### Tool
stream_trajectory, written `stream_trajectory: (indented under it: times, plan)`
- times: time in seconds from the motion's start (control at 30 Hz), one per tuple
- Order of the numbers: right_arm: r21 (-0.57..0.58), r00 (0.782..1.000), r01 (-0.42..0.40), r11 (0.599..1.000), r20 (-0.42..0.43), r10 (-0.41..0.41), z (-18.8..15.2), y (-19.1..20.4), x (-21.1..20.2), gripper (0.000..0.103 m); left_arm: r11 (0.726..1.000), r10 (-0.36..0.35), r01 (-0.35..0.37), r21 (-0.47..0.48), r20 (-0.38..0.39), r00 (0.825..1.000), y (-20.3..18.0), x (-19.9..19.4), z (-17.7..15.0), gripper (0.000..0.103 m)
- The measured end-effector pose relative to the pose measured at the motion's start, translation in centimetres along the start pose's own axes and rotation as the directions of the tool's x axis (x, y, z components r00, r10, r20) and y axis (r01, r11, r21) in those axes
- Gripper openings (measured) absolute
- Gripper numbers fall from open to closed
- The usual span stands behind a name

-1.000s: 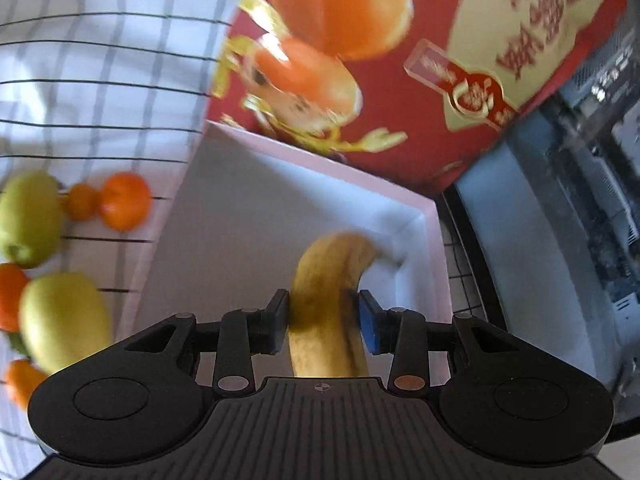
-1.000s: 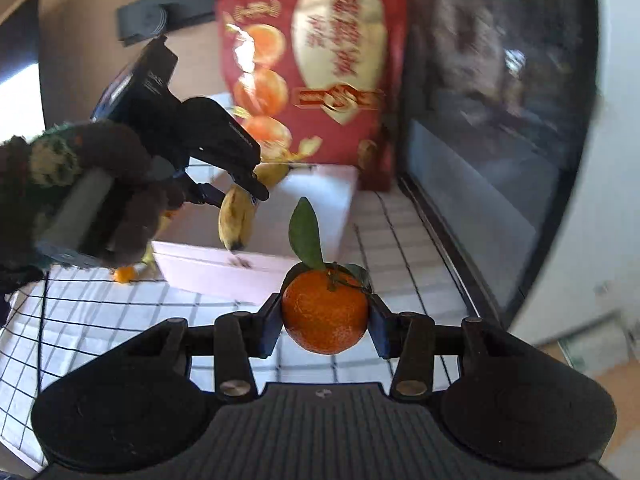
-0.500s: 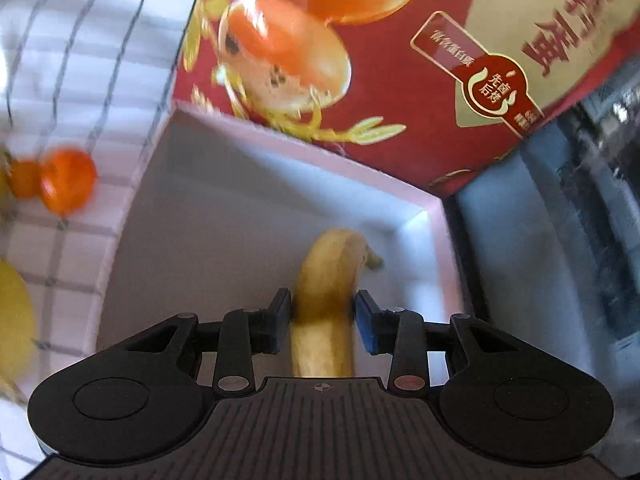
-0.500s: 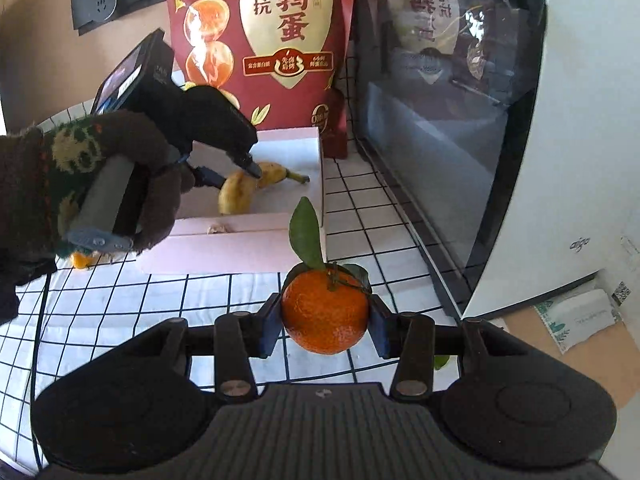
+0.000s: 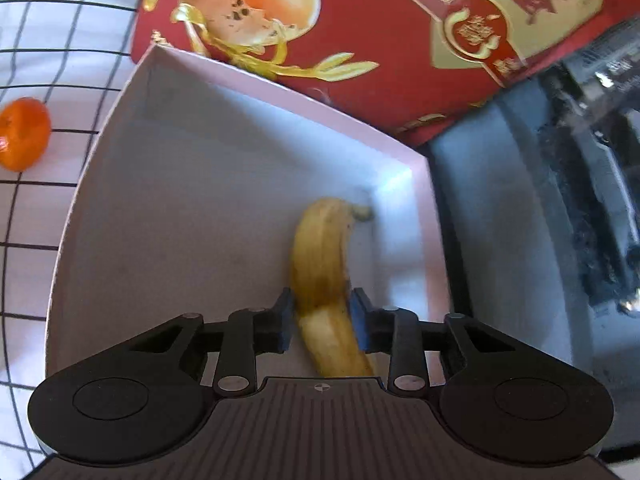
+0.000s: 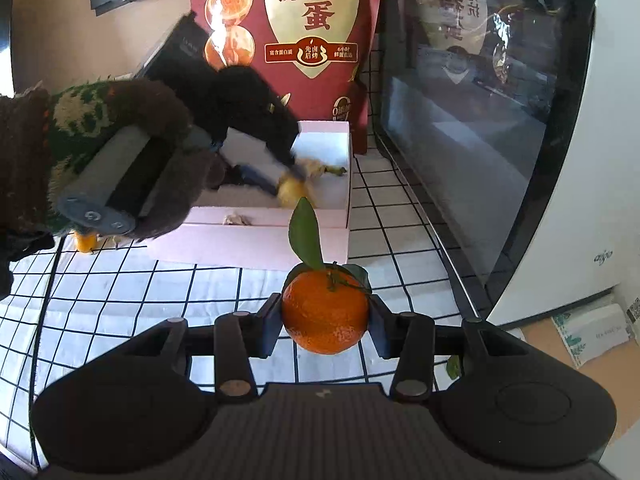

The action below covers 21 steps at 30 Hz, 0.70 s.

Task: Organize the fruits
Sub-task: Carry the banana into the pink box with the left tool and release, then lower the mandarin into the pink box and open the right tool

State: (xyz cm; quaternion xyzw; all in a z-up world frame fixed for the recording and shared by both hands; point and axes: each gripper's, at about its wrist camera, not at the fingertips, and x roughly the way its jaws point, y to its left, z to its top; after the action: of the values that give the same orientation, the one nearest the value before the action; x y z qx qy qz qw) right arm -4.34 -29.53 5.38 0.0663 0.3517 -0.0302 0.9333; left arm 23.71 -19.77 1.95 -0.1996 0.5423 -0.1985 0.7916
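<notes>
Left gripper [image 5: 320,322] is pinching the banana [image 5: 322,268] between its two pads, both pads pressing on the peel. It is pointing down into the pink box [image 5: 256,80]. The banana is lying along the right side of the box interior, near the right wall, its stem tip reaching toward the far right corner. Whether the fruit is resting on the box floor cannot be told from the left wrist view. In the right wrist view the same gripper [image 6: 294,178] is showing blurred, held by a gloved hand [image 6: 120,160] over the box [image 6: 248,240], with the banana [image 6: 296,188] at its tips inside the walls.

Right gripper [image 6: 326,322] is clamping a tangerine [image 6: 325,312] at its sides, stem and green leaf [image 6: 306,236] pointing up. It is hanging above the checked cloth [image 6: 120,292], on the near side of the box and apart from it.

A second tangerine [image 5: 24,134] is sitting on the cloth [image 5: 52,60] to the left of the box, outside it. Another orange fruit [image 6: 86,242] is showing partly under the gloved hand, beside the box.

A red bag [image 6: 296,40] is standing upright directly behind the box, touching or nearly touching its far wall. A glass-fronted white appliance [image 6: 500,120] is standing to the right of the box.
</notes>
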Motion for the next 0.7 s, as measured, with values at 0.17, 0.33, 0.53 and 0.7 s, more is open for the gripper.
stream_trajectory:
  times: [0.17,0.33,0.53,0.7]
  plan:
    - [-0.015,1.0,-0.002,1.0,0.017,0.002,0.9,-0.2,0.1,0.044,0.984,-0.141,0.144,0.109,-0.031,0.99,-0.4,-1.8,-0.6,0.031]
    - [-0.056,0.998,-0.012,0.998,0.059,0.016,3.7,-0.2,0.2,0.044,0.97,-0.208,0.189,0.152,0.116,0.971,1.0,-8.1,-3.0,0.032]
    - [-0.165,0.989,-0.007,0.986,0.143,0.031,10.0,1.0,3.2,0.044,0.968,-0.073,-0.009,0.251,0.316,0.946,4.5,-14.8,-9.2,0.032]
    - [-0.187,0.989,0.013,0.982,0.146,0.015,12.6,2.0,8.7,0.051,0.971,0.061,-0.142,0.193,0.373,0.926,9.2,-17.6,-11.7,0.032]
